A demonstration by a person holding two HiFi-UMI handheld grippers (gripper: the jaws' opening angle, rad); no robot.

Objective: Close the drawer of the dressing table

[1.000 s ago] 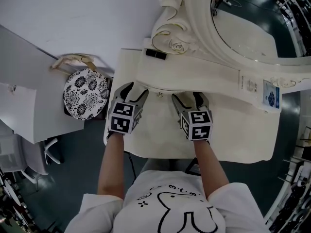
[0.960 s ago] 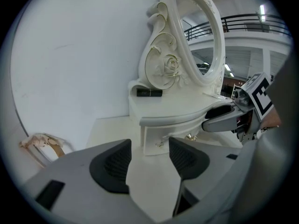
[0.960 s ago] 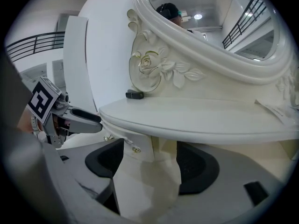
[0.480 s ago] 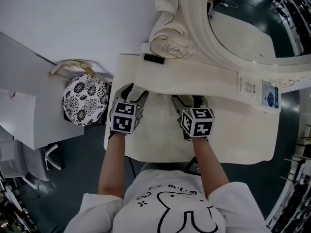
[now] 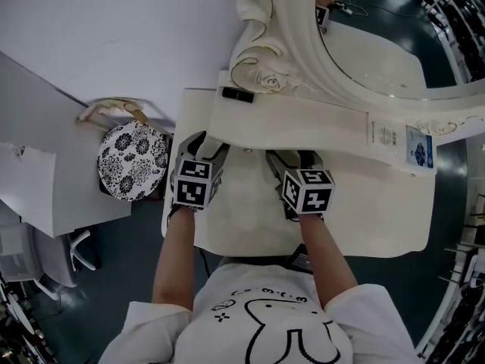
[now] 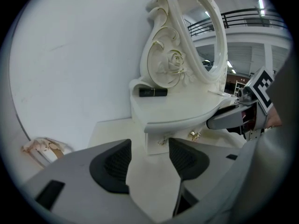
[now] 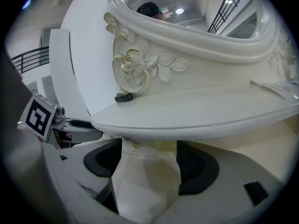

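Note:
The cream dressing table (image 5: 250,222) has a curved upper shelf (image 5: 303,123) below an oval mirror (image 5: 371,59). Under the shelf sits a small drawer front (image 6: 155,145) with gold knobs (image 6: 193,135). My left gripper (image 5: 204,142) points at that front, open and empty, with its pads (image 6: 114,164) short of it. My right gripper (image 5: 292,156) is beside it under the shelf edge. Its jaws are opening wide. The drawer front (image 7: 142,149) and a knob (image 7: 136,145) show between its pads, which touch nothing.
A small black case (image 5: 238,95) lies on the shelf near the carved rose. A round black-and-white floral seat (image 5: 132,161) stands left of the table, beside a grey desk (image 5: 45,196). Paper tags (image 5: 420,146) hang at the shelf's right end.
The right gripper has rolled, so its marker cube shows a different tilt. Both grippers have stayed at the drawer front under the shelf.

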